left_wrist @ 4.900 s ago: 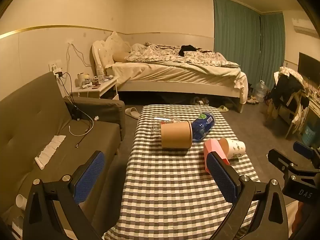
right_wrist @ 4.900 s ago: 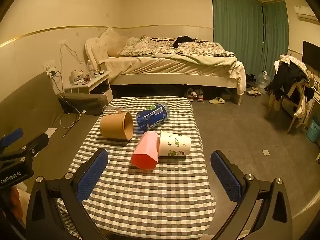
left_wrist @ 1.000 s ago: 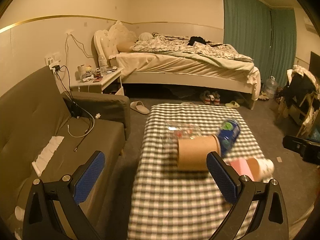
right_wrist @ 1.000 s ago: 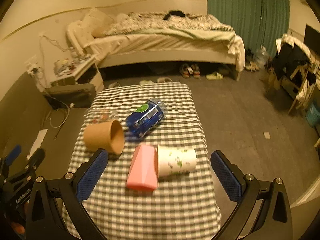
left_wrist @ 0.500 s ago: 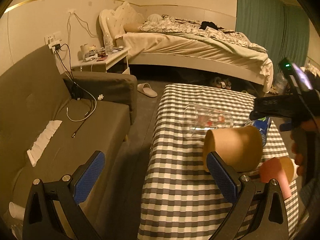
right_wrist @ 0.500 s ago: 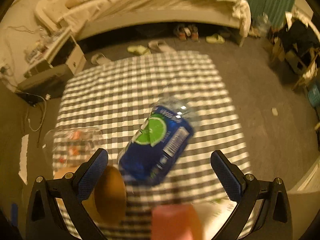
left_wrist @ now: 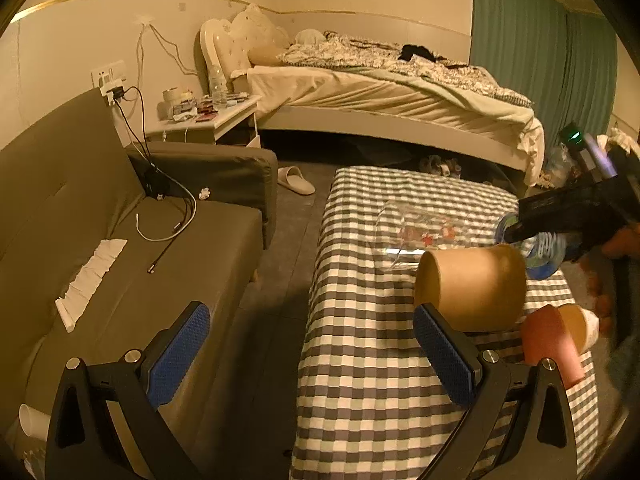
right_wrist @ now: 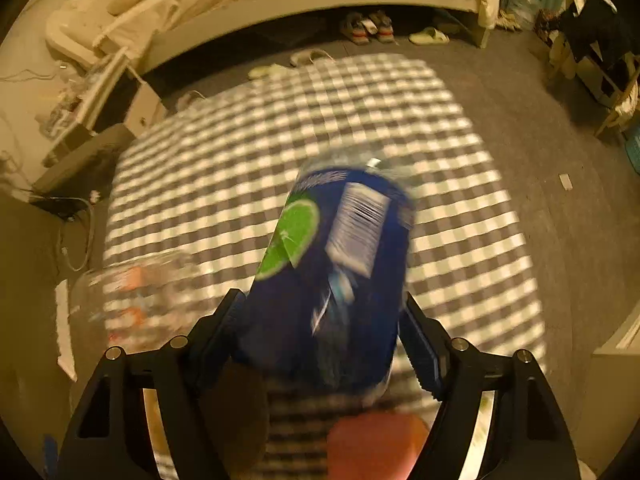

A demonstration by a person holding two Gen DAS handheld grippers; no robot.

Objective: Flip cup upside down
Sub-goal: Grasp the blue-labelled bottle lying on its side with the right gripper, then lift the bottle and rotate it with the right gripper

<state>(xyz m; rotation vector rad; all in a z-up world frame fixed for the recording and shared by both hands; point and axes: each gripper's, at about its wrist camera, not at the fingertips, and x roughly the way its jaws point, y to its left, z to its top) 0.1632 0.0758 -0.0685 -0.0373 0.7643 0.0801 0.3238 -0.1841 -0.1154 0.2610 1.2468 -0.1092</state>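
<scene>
Right wrist view: fingers (right_wrist: 416,344), spread wide half a second ago, now pinch the blue cup (right_wrist: 332,272); left gripper (left_wrist: 312,356) stays spread.

Far tablecloth (right_wrist: 328,112) open — glass cup (right_wrist: 132,300) seemingly crowds the left.

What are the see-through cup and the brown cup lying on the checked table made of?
The see-through cup looks like glass or clear plastic: the checks show through it and it glints. The brown cup looks like matte kraft paper: dull, even tan, no shine.
</scene>
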